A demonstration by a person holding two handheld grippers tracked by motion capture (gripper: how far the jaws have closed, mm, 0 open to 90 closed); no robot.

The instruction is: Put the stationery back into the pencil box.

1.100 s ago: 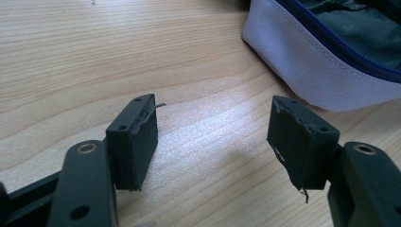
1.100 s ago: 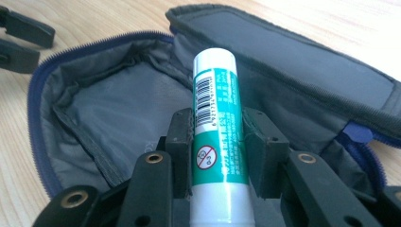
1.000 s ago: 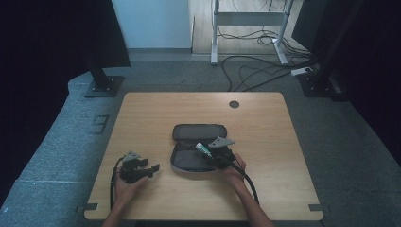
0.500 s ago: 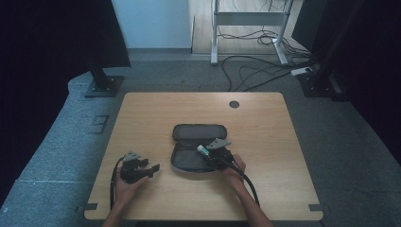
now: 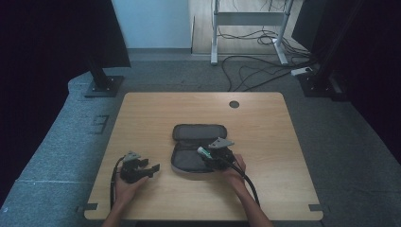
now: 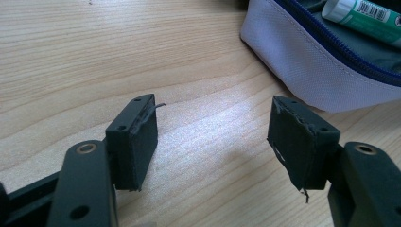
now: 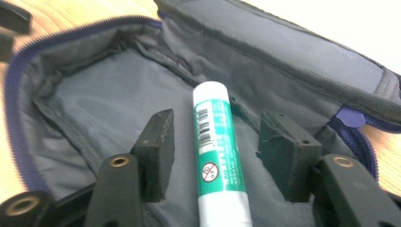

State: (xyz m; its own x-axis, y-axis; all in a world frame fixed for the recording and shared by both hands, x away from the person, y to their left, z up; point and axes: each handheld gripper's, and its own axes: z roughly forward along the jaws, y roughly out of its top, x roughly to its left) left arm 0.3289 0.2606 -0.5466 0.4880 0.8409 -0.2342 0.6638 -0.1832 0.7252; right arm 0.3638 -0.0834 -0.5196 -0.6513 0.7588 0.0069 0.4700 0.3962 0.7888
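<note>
Seen from the high view, where the person's forearms enter at the bottom, the right gripper [image 5: 211, 158] sits over the near half of an open dark-grey fabric zip pouch [image 5: 196, 142] at the middle of the light wooden table [image 5: 156, 111]. A green-and-white glue stick [image 5: 204, 152] shows at its tip. The left gripper [image 5: 147, 168] rests low on the table well apart to the pouch's left, jaws parted and holding nothing.

In the left gripper view, both black jaws stand wide over bare wood. The pouch's pale outer wall [image 6: 307, 66] with blue zip lies ahead and to the right; the glue stick [image 6: 364, 19] lies inside, beyond reach.

In the right gripper view, the glue stick [image 7: 218, 156] lies on the pouch's grey lining [image 7: 104, 113], its long axis running straight away from the camera, between the two jaws. The jaws are spread, a gap showing on either side of the stick, so it reads as released, not clamped.

Judgement: the right hand is by far the nearer. The stick lies lengthwise in the jaws' gap, so closing would pinch across its barrel; lifting clear would leave it in the pouch.
</note>
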